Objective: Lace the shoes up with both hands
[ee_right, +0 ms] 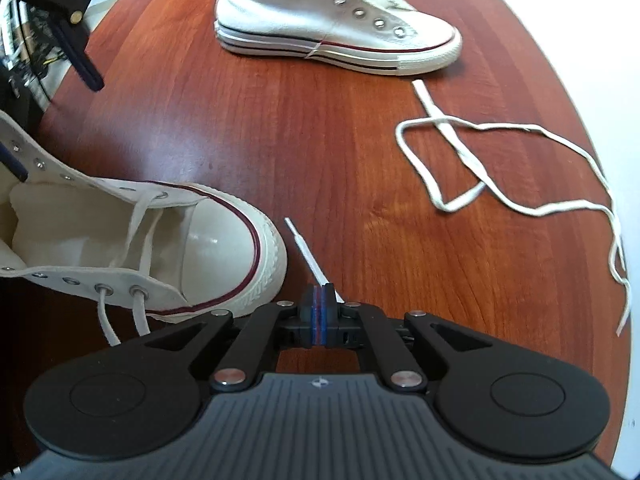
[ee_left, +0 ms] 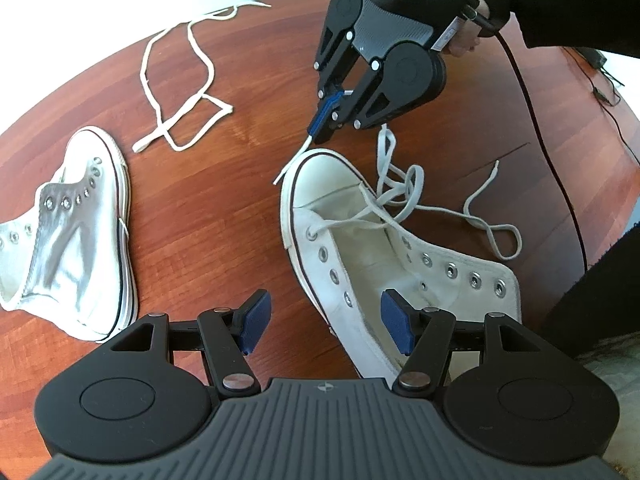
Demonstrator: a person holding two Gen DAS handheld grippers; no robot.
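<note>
A white high-top shoe (ee_left: 360, 248) stands upright on the table with its lace (ee_left: 394, 196) threaded only through the eyelets near the toe. My right gripper (ee_left: 320, 130) hovers just past the toe cap, shut on one lace end (ee_right: 308, 256), whose tip sticks out beyond the pads. My left gripper (ee_left: 324, 322) is open over the ankle side of the same shoe (ee_right: 132, 240), holding nothing. A second white shoe (ee_left: 76, 236) lies unlaced to the left; the right wrist view shows that second shoe (ee_right: 332, 20) at the far side.
A loose white lace (ee_left: 180, 92) lies tangled on the red-brown wooden table (ee_left: 224, 208), beyond the two shoes, and shows as a loose lace (ee_right: 500, 168) right of my right gripper. A black cable (ee_left: 548, 152) runs across the table's right side. A dark sleeve (ee_left: 560, 0) reaches in at top right.
</note>
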